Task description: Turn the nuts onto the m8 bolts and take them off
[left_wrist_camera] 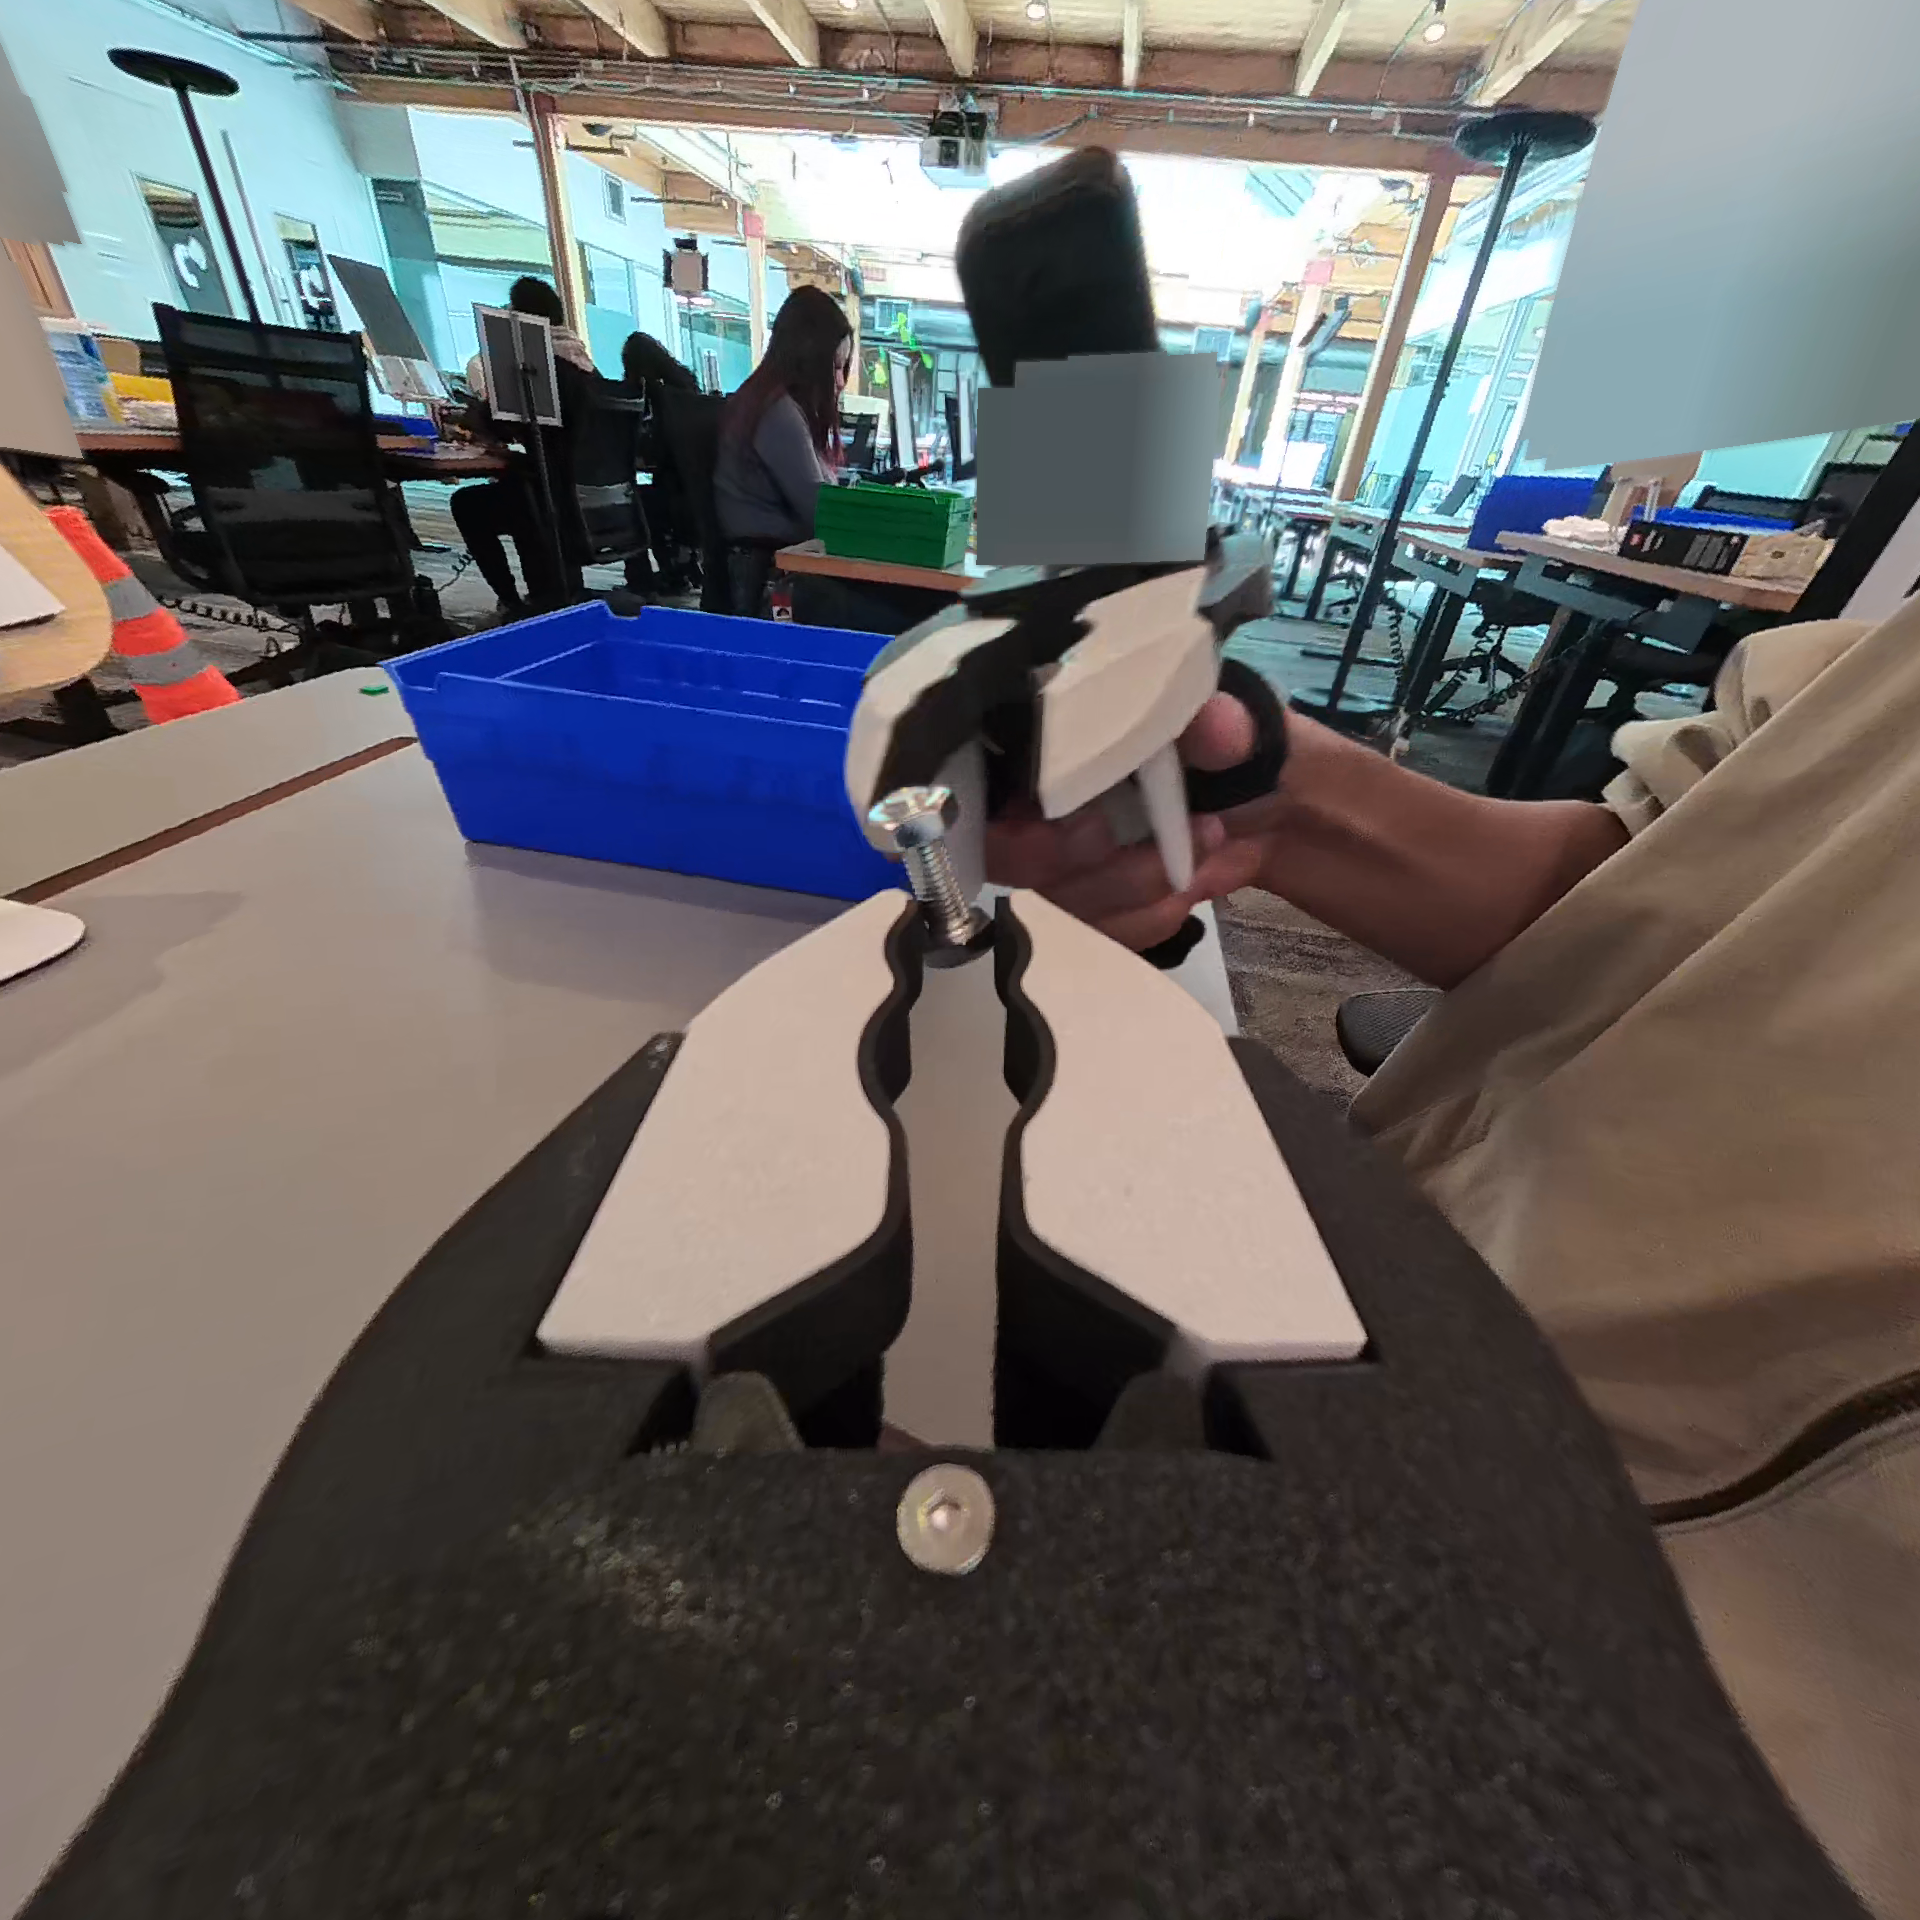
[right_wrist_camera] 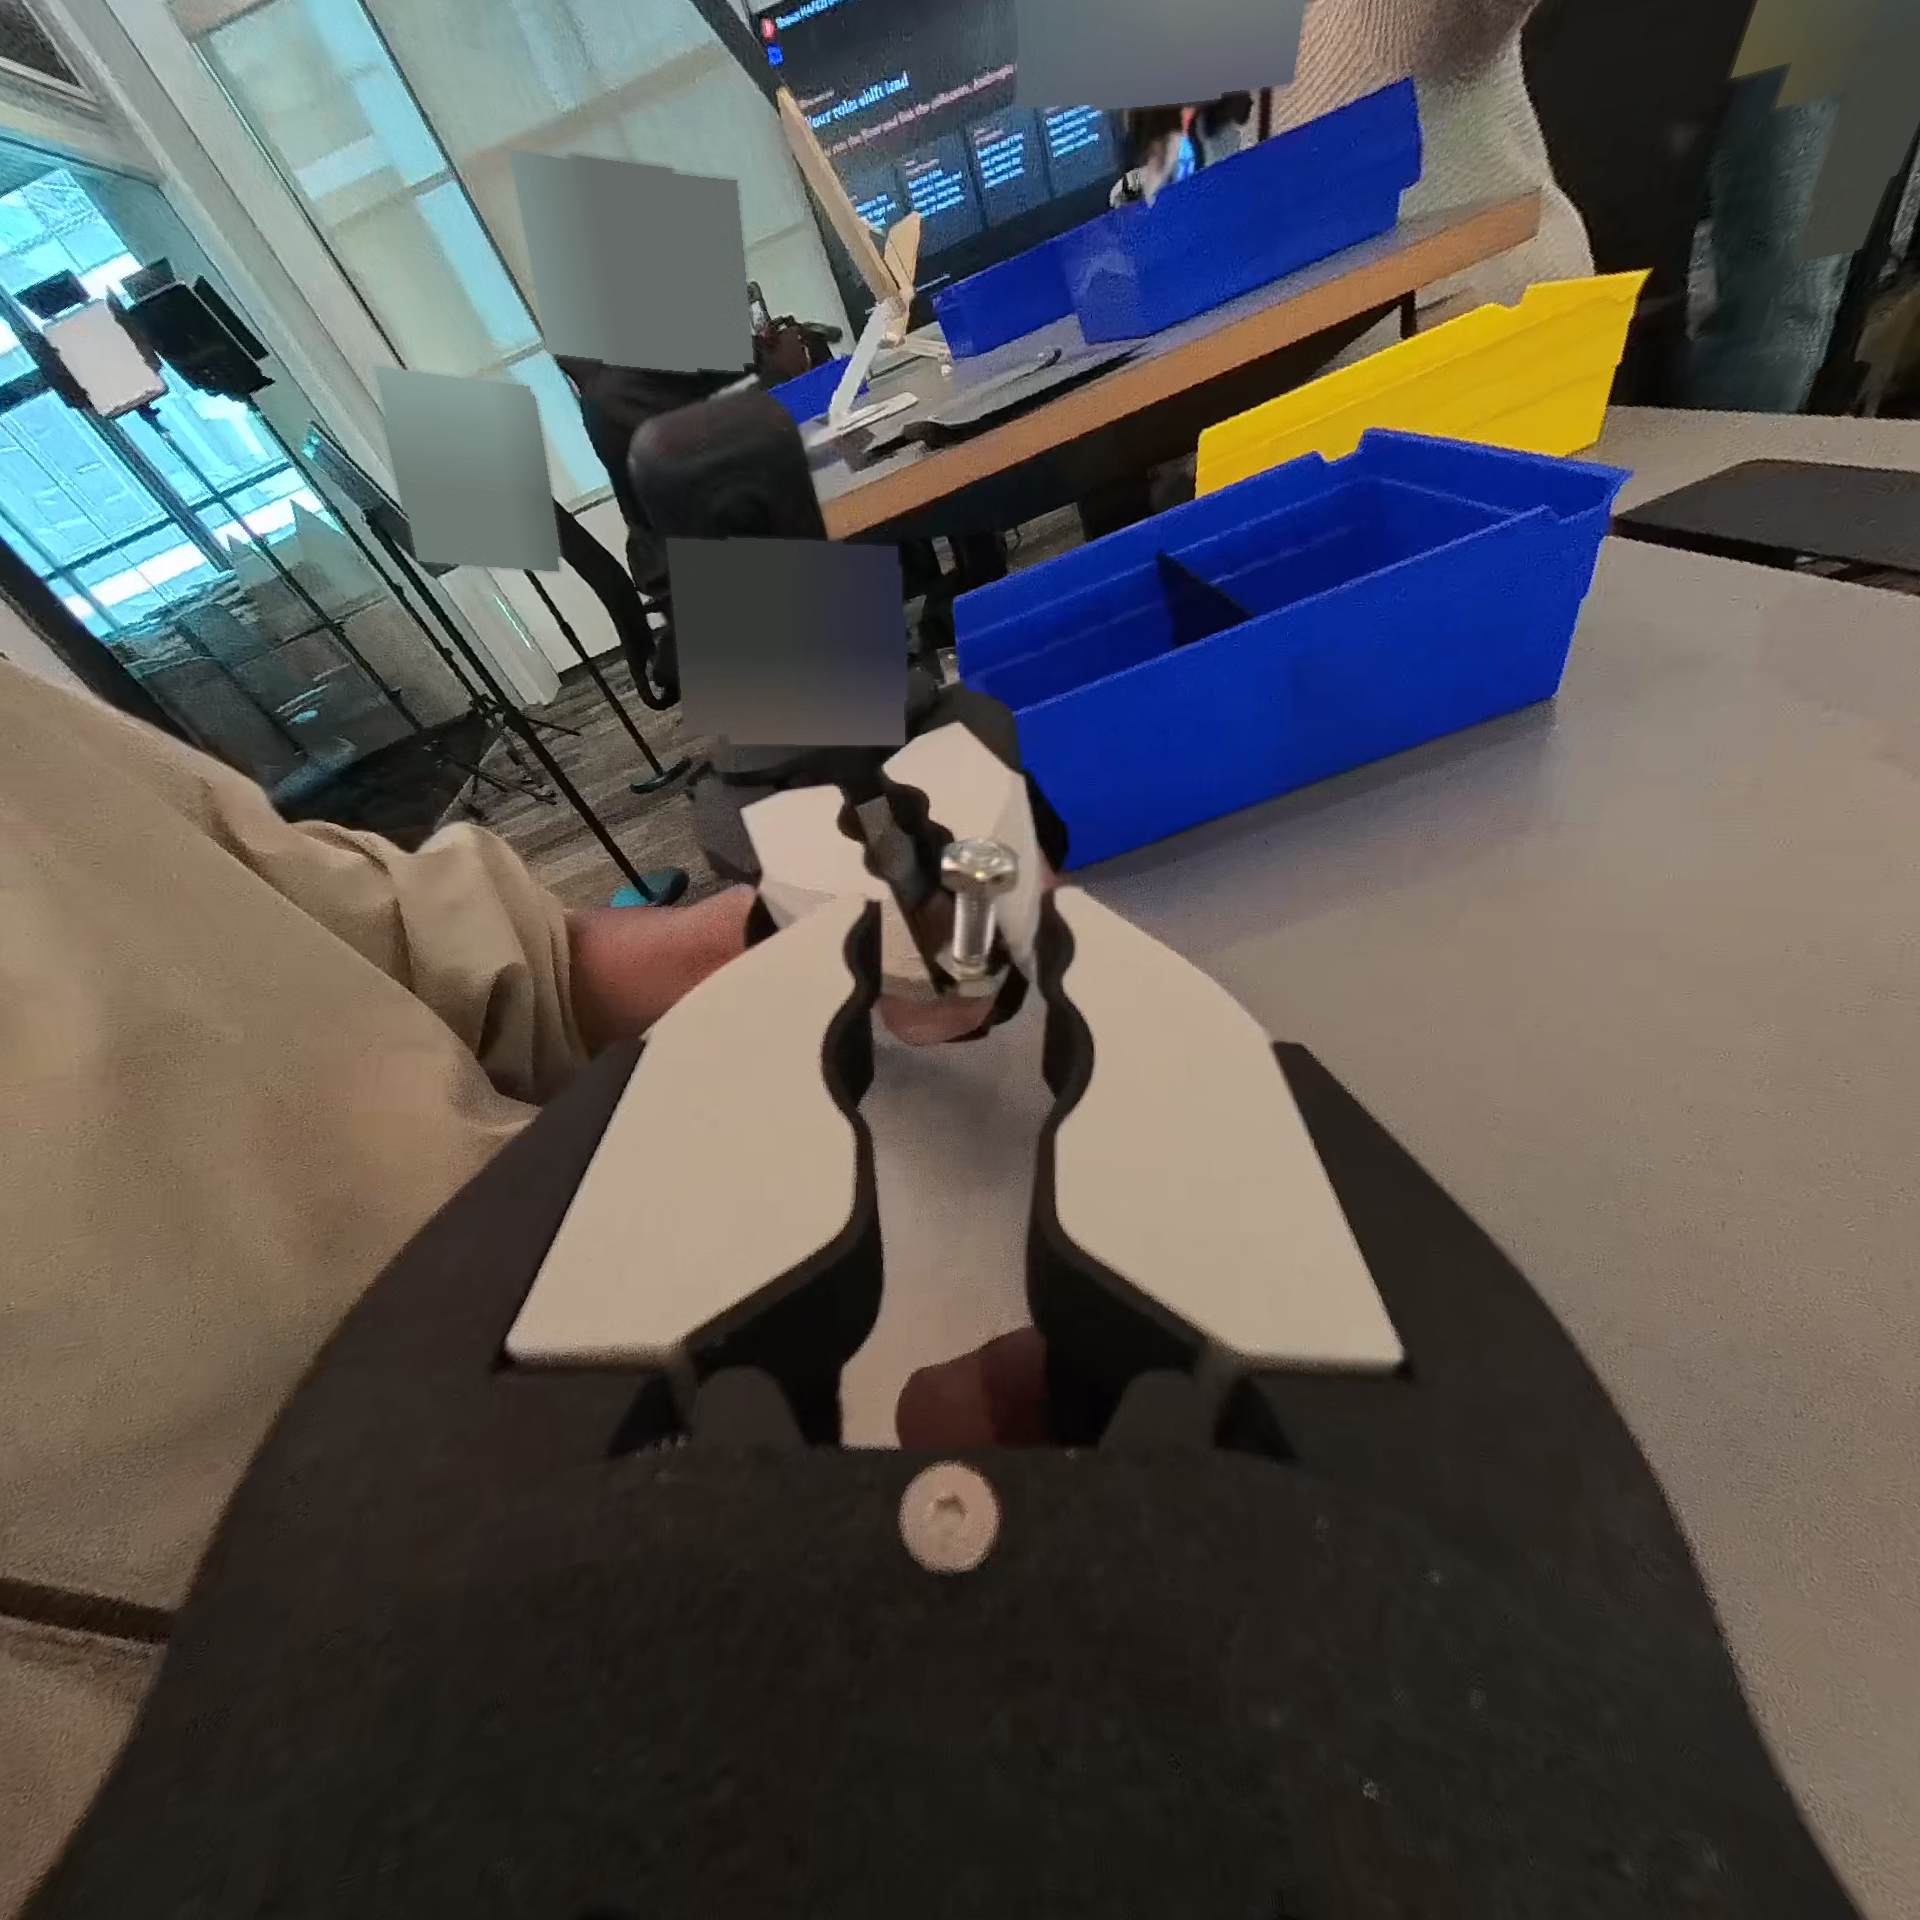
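Left tongs [left_wrist_camera: 954, 940]: centre frame, tips pinched narrowly around something small.
Right tongs [right_wrist_camera: 961, 935]: centre frame, tips parted wider, nothing clearly pinched.
Right hand [left_wrist_camera: 1195, 831]: centre right of the left wrist view, wrapped around its handle.

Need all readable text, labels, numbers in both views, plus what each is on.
Dark screen, right wrist view: lines of white text, not transcribed here.
Wall signs, left wrist view: white marks, too blurred to read.
Black box on the far desk: print too small.
Bolt head and blue bin: nothing readable.
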A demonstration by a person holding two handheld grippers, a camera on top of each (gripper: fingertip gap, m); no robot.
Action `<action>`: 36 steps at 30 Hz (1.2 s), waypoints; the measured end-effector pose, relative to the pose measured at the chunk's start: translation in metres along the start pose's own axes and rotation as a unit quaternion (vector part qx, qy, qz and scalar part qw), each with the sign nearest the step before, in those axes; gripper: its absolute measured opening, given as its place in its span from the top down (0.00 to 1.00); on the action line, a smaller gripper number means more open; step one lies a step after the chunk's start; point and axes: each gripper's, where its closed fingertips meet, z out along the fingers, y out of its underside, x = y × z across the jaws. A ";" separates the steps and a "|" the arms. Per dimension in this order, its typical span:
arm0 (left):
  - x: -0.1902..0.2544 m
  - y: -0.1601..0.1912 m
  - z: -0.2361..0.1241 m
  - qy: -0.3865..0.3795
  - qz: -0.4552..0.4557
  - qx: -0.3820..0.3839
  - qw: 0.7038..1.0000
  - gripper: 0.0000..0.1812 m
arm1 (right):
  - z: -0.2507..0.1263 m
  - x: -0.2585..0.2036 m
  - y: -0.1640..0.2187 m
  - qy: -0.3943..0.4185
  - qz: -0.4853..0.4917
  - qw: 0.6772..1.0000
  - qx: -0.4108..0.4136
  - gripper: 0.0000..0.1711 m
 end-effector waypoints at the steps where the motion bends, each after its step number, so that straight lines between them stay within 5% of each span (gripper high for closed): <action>1: 0.002 0.000 0.001 0.003 0.001 -0.001 1.000 0.93 | 0.001 -0.002 0.001 -0.007 0.001 1.000 0.001 0.83; 3: 0.002 -0.001 0.000 0.006 0.005 0.003 1.000 0.93 | 0.002 -0.011 -0.001 -0.027 -0.005 1.000 0.010 0.81; 5: -0.002 -0.002 -0.002 -0.002 -0.003 0.002 1.000 0.93 | -0.001 -0.016 -0.003 -0.045 -0.017 0.999 0.018 0.90; 9: 0.002 0.000 -0.003 0.022 -0.016 0.004 1.000 0.93 | -0.003 0.010 0.004 0.019 -0.040 0.999 -0.009 0.83; 17: 0.016 -0.007 -0.002 0.069 -0.050 0.026 0.996 0.93 | -0.006 -0.005 0.026 -0.062 -0.022 0.998 -0.007 0.80; 23: 0.016 -0.013 -0.005 0.109 -0.117 0.052 0.986 0.93 | -0.009 -0.002 0.021 0.066 -0.235 0.970 0.011 0.83; 36: 0.011 0.017 0.000 0.035 0.015 -0.047 0.998 0.93 | -0.008 0.003 0.014 0.006 -0.063 0.998 -0.006 0.81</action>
